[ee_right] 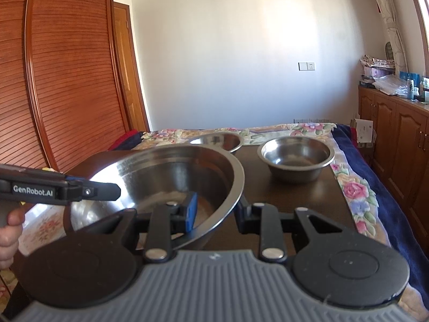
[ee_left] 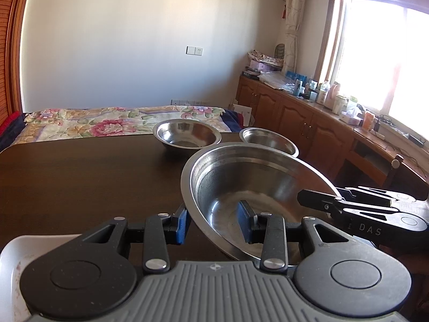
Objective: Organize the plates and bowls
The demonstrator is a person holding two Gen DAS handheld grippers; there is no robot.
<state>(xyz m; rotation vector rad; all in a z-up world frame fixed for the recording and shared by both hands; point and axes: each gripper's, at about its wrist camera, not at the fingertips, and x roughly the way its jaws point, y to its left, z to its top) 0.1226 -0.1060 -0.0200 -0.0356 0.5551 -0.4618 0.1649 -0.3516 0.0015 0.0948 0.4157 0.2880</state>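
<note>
Carrying step: my left gripper (ee_left: 214, 225) and right gripper (ee_right: 218, 212) each clamp the large steel bowl (ee_left: 257, 187) by its rim (apparently lifted); next, nest a smaller bowl (ee_right: 297, 155)

Dark wooden table (ee_right: 308, 196) in front; two steel bowls sit at its far edge, a wide one (ee_left: 187, 133) and a smaller one (ee_right: 297, 157) apart. Flowered bedspread (ee_left: 80, 123) lies beyond.

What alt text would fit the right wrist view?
Both grippers clamp the rim of a large steel bowl above a dark table: the right gripper nearest, the left gripper reaching in from the left. Two smaller steel bowls sit beyond.
</note>
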